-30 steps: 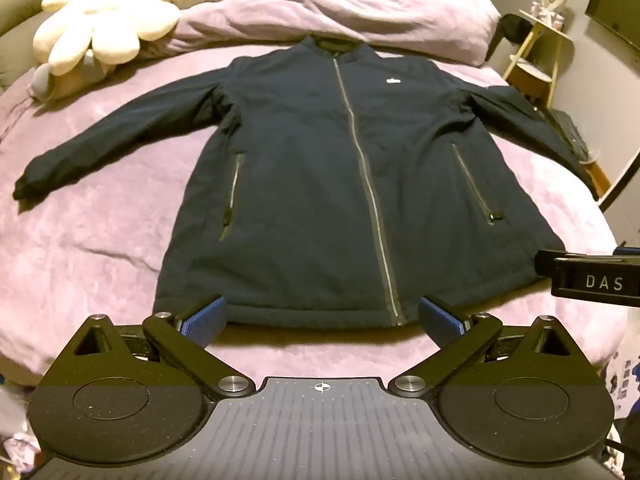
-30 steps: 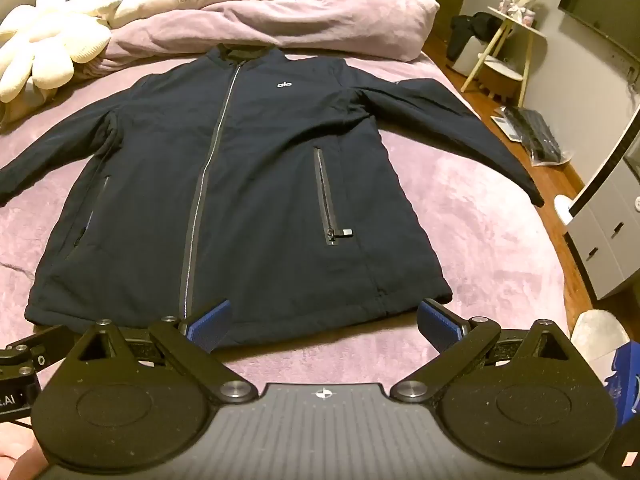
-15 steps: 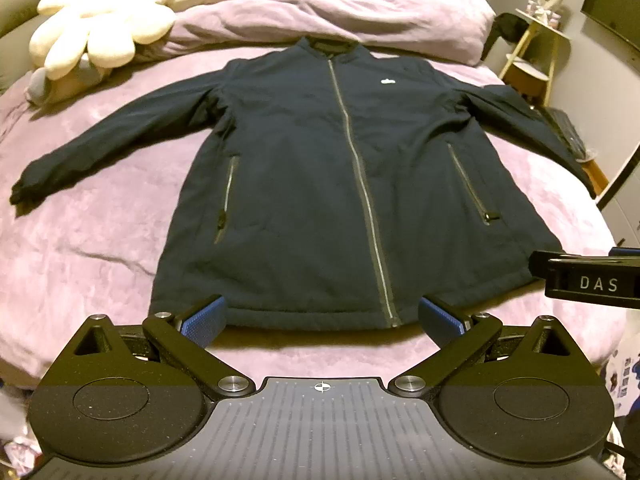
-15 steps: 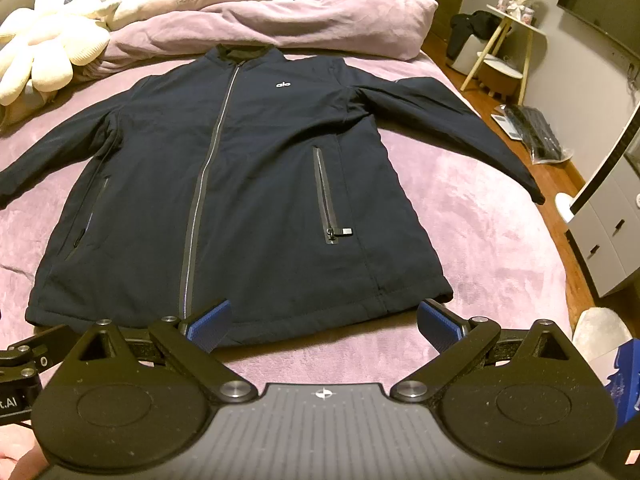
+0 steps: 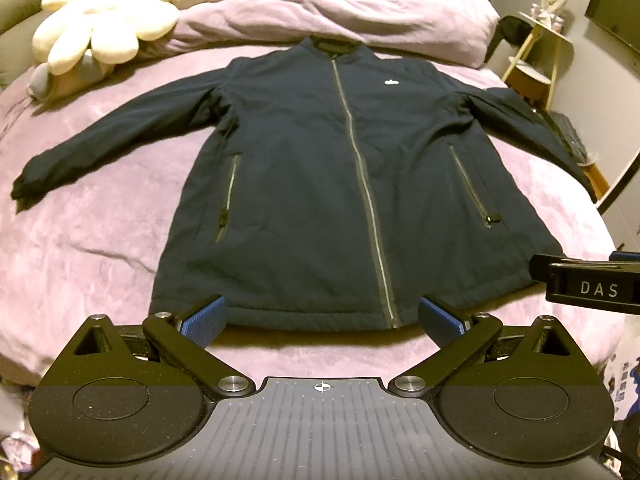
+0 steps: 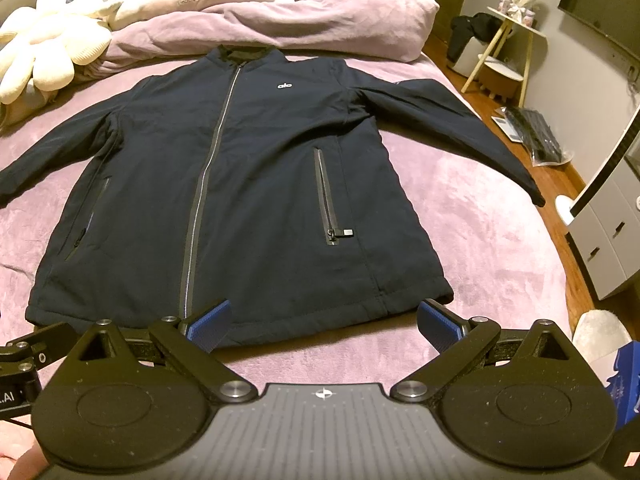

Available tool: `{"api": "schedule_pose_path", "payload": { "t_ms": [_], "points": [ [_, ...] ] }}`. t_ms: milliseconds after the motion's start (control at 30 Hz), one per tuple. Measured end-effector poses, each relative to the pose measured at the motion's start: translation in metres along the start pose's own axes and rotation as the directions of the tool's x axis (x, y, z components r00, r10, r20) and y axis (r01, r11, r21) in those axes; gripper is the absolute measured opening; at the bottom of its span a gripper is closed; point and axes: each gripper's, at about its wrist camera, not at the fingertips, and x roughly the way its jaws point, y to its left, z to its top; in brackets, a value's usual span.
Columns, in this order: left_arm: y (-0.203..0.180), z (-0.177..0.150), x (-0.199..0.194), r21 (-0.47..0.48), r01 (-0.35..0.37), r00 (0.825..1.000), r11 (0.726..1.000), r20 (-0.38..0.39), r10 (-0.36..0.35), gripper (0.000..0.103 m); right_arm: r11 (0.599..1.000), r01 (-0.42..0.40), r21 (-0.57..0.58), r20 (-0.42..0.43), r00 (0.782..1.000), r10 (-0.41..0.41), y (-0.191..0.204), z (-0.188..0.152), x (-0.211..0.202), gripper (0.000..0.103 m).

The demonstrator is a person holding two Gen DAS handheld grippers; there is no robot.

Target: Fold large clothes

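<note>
Two grippers: left gripper and right gripper, both spread wide, blue pads gripping nothing, held above the near edge of the bed.
Hem: the jacket's bottom edge lies just beyond both sets of fingertips, untouched.
Jacket: dark navy, zipped, flat and face up on the purple bedspread, sleeves stretched to either side.
Far end: collar toward the rumpled duvet; cream flower-shaped cushion at the far left.

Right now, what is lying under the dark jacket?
The navy zip jacket lies flat on the pink-purple blanket of the bed. The jacket covers the blanket beneath it, so nothing else can be seen there.
</note>
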Motion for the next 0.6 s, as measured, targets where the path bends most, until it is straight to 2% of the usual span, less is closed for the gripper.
{"api": "schedule_pose_path", "payload": {
  "t_ms": [600],
  "points": [
    [-0.0004, 0.0014, 0.0007, -0.003, -0.005, 1.0, 1.0, -0.003, 0.005, 0.103, 1.0, 0.0, -0.007, 0.003, 1.0, 0.001, 0.0011, 0.0023, -0.0006, 0.099]
  ]
}}
